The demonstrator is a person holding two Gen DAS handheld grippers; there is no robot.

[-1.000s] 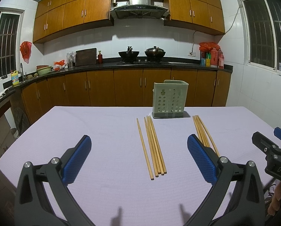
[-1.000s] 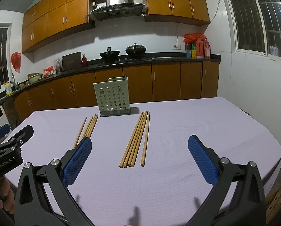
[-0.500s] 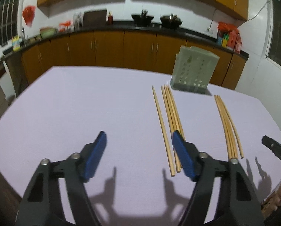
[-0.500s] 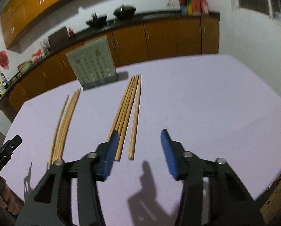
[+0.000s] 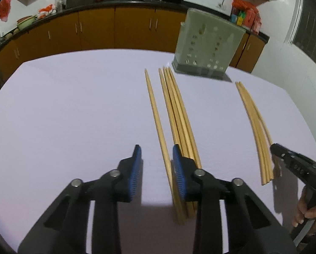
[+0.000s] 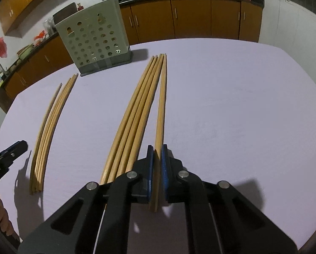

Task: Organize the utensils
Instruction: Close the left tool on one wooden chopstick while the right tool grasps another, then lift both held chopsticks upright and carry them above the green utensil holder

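Now both grippers point steeply down at the pale lilac cloth-covered surface (image 5: 73, 110), where long light wooden chopsticks lie in two groups in front of a grey-green perforated plastic utensil holder (image 6: 94, 40) that stands upright near the far edge.

Seen from the right wrist, the right gripper (image 6: 157, 156) has just been closing, and its blue-padded jaws are now clamped on the near end of a single wooden chopstick (image 6: 161, 110), the rightmost one of its group. That chopstick runs straight away from the jaws toward the holder. Just to its left lie four more chopsticks (image 6: 134, 114) side by side, touching one another and fanning slightly at the near end.

From the left wrist, the left gripper (image 5: 155, 158) has also just been closing; its jaws are still apart, with a lone chopstick (image 5: 155, 114) passing between them, close to the right pad. The pads do not press on it. The right finger (image 5: 179, 169) lies over the near ends of the bunched chopsticks (image 5: 179, 114) beside it.

The other bundle (image 5: 255, 127) lies well apart to the right in that view, and at its near end the black tip of the right gripper shows, with a hand (image 5: 308, 211) beneath it.
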